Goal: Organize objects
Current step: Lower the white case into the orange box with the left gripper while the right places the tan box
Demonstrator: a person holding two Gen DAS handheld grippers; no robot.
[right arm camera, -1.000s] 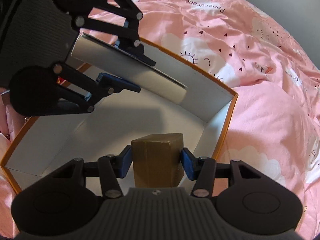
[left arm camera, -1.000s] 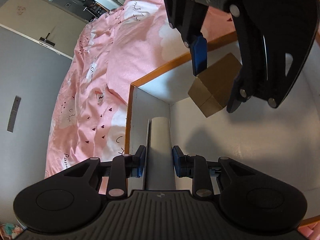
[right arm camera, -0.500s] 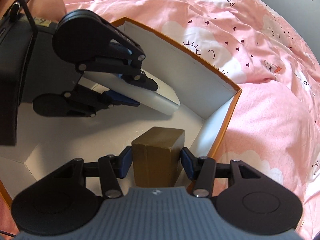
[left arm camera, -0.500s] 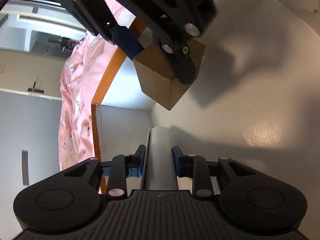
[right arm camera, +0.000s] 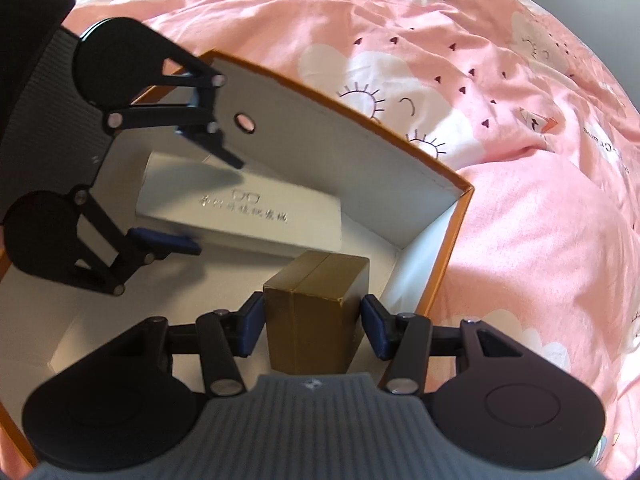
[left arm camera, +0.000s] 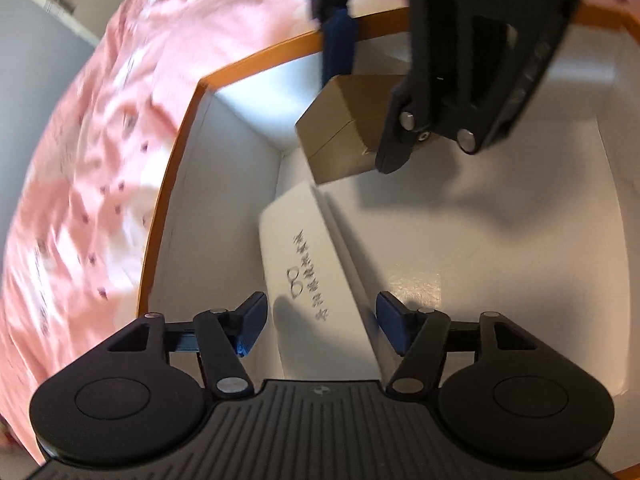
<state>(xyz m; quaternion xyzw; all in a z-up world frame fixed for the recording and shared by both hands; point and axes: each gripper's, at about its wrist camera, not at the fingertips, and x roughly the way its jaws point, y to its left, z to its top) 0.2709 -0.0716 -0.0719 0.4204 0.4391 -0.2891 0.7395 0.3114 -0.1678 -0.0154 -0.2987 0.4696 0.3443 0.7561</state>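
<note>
My left hand-held gripper (left arm camera: 318, 322) has just been opening; its pads stand clear of the white glasses case (left arm camera: 316, 276), which lies flat on the floor of the orange-rimmed box (left arm camera: 176, 152), along its wall. My right hand-held gripper (right arm camera: 312, 326) clamps the brown box (right arm camera: 316, 320) near the corner, over the pink bed (right arm camera: 520, 240).

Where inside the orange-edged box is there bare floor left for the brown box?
Free: the white floor of the orange-rimmed cardboard box beside the long white glasses case, toward its open middle. Crowded: the far corner, where the case's end and the brown box in the right gripper nearly meet; the open left gripper hovers over the case.
</note>
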